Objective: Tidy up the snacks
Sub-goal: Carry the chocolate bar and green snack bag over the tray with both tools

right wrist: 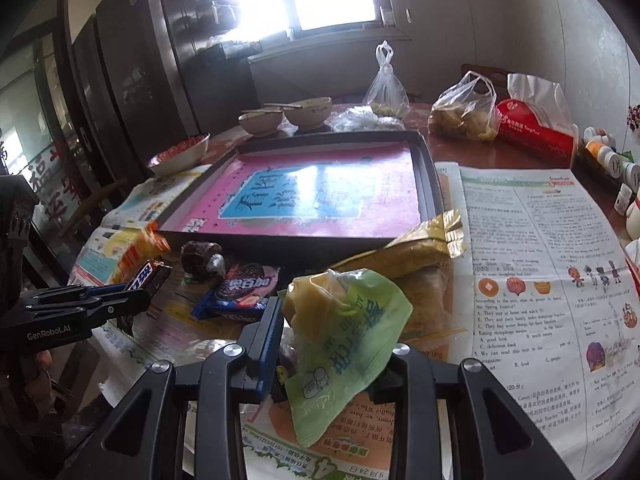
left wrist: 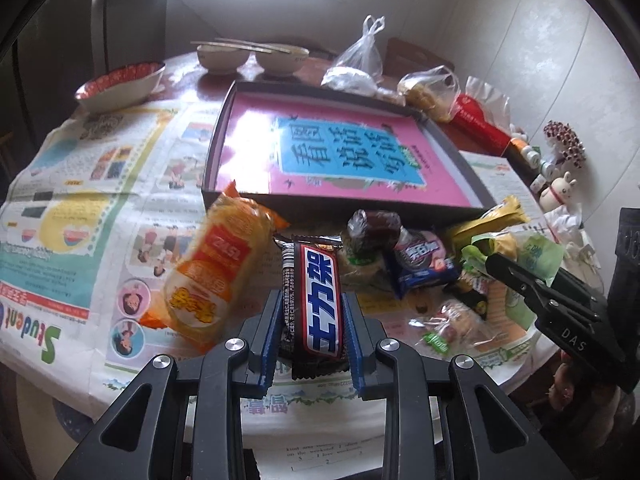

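Green wrapper (right wrist: 344, 344) hides my right gripper's (right wrist: 332, 344) right finger; the jaws are clenched on this snack. My left gripper (left wrist: 313, 320) clamps a Snickers bar (left wrist: 316, 300) above the newspaper (left wrist: 100, 184). Beyond, 1 shallow dark box (left wrist: 460, 148) contains only a pink sheet (left wrist: 256, 140). Loose snacks (left wrist: 420, 264) lie near it.

The chocolate bar (left wrist: 318, 304) wrapper carries white characters reading "士力架". The newspaper (left wrist: 48, 332) shows the green word "Student" upside down. The right gripper (left wrist: 516, 276) body bears "DAS". In the right wrist view, the left gripper (right wrist: 132, 292) body reads "GenRobot.AI", and the newspaper's far page prints English exercise lines such as "delicious food".
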Demonstrator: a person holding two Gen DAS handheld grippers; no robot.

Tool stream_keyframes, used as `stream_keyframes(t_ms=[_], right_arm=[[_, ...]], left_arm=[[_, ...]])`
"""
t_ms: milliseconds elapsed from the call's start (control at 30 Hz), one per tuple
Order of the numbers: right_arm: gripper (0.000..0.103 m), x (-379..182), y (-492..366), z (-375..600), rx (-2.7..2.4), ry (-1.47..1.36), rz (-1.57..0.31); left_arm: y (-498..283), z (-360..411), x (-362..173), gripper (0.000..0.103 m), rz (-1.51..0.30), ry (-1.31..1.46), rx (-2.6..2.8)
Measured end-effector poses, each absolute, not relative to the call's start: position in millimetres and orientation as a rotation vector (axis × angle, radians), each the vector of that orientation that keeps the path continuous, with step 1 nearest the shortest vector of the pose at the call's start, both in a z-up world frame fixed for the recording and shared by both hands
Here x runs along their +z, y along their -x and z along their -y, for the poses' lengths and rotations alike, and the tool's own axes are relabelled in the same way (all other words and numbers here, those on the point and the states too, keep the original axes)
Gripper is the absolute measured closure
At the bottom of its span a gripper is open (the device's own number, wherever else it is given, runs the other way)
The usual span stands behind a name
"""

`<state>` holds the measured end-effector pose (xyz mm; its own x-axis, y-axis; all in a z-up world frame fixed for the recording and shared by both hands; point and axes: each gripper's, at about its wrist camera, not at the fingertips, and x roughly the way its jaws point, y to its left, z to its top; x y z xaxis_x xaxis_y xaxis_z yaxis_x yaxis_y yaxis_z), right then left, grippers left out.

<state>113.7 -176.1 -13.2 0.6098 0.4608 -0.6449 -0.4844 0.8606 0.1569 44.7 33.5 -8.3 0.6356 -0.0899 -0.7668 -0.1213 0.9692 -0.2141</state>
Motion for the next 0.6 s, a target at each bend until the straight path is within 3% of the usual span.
stream_keyframes(t_ms=[600], right_arm=[[0.069,19,-121,169,0.547,0.022,-0.665]], left_arm=[[-60,-41,25,0.073,-0.802,0.275,0.002]])
